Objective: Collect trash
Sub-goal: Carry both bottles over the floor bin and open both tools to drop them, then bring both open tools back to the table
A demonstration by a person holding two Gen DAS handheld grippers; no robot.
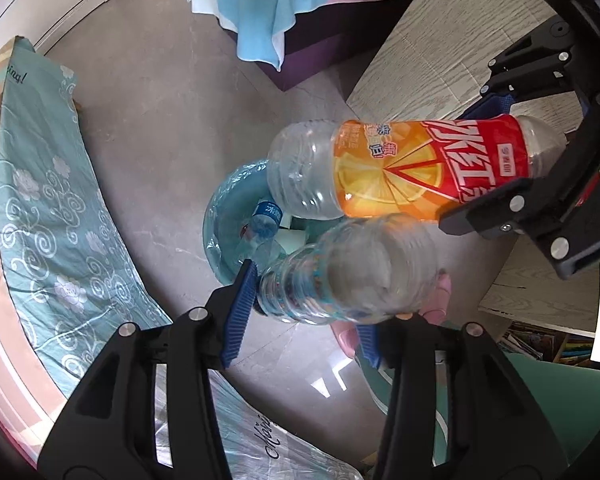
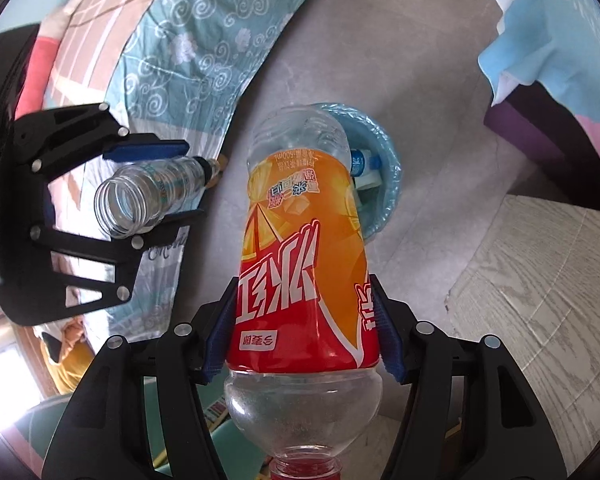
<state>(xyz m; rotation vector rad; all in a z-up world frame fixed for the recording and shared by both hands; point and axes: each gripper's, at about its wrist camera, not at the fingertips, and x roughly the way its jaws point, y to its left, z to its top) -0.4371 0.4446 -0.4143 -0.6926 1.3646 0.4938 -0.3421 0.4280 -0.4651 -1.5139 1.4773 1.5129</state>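
Both bottles over bin (image 1: 220, 220). Right gripper (image 2: 304, 344) clamps orange bottle (image 2: 304, 248); left gripper (image 1: 300, 312) seemingly loosening on clear bottle (image 1: 340, 272).

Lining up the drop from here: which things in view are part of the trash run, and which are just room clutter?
Job:
- orange-label bottle, between the right gripper pads
- clear bottle, between the left gripper pads
- blue-lined bin on the floor below, a blue-capped bottle already in it

Lying about:
- floral bedspread
- wooden table
- blue cloth
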